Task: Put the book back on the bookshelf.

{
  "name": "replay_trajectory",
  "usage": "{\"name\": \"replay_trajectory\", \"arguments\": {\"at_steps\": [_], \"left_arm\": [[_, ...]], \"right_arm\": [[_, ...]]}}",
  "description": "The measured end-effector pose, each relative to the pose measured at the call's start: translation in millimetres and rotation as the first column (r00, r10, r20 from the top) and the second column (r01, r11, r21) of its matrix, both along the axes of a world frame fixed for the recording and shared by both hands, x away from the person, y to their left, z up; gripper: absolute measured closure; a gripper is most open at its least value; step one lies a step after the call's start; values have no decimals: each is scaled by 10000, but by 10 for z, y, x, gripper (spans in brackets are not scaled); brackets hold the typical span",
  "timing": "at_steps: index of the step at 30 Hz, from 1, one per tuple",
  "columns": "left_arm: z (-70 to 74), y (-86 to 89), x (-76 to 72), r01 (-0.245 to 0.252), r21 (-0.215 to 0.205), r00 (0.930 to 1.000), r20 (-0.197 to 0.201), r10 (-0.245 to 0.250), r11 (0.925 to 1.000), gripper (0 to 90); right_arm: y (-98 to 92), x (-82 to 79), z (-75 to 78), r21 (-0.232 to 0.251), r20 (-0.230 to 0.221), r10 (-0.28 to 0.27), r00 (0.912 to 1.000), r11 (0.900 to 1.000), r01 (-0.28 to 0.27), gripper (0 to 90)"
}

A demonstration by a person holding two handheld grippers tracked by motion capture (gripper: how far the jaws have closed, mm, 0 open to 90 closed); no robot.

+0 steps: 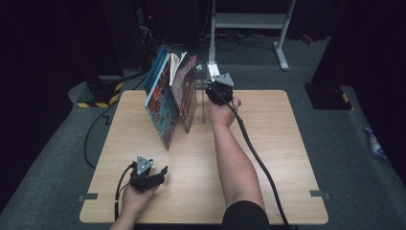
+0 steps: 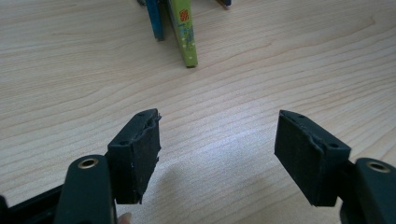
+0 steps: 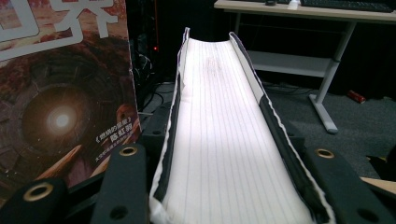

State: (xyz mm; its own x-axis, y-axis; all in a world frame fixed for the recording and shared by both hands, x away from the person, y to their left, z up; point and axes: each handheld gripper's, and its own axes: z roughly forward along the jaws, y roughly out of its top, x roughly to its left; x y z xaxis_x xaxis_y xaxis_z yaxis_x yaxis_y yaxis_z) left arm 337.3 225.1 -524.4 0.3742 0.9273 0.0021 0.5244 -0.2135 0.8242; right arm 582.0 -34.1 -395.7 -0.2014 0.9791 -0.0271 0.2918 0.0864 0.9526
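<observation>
Book [image 3: 224,140] with a dark cover sits between the jaws of the right tongs [image 3: 224,186], its white page edges facing the right gripper view and running up and away from it. The jaws stand one on each cover, partly closed, and appear to press on the book; the contact itself is hidden below the frame edge, so the grip is probable rather than certain. In the high view the right tongs [image 1: 218,79] are at the far edge of the counter [image 1: 268,143], just right of a leaning row of books. The nearest of that row, a red-brown book [image 1: 186,91] with a glowing disc on its cover [image 3: 60,102], stands just left of the held book. A blue book [image 1: 160,103] leans at the row's left end.

Left tongs [image 1: 151,175] rest low over the counter's near left part, well apart from the row. Their jaws are wide apart with nothing between them; bare wood [image 2: 224,154] shows in the gap. A green spine [image 2: 184,32] and a blue spine [image 2: 155,18] stand farther off.
</observation>
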Motion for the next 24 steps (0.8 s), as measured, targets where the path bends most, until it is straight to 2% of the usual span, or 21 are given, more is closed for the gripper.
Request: {"name": "replay_trajectory", "arguments": {"at_steps": [24], "left_arm": [[0,-3,2,35,46,10000,-30,-35,10000,314]], "right_arm": [[-21,1,6,139,-136,70,9999,9999,-68,510]]}}
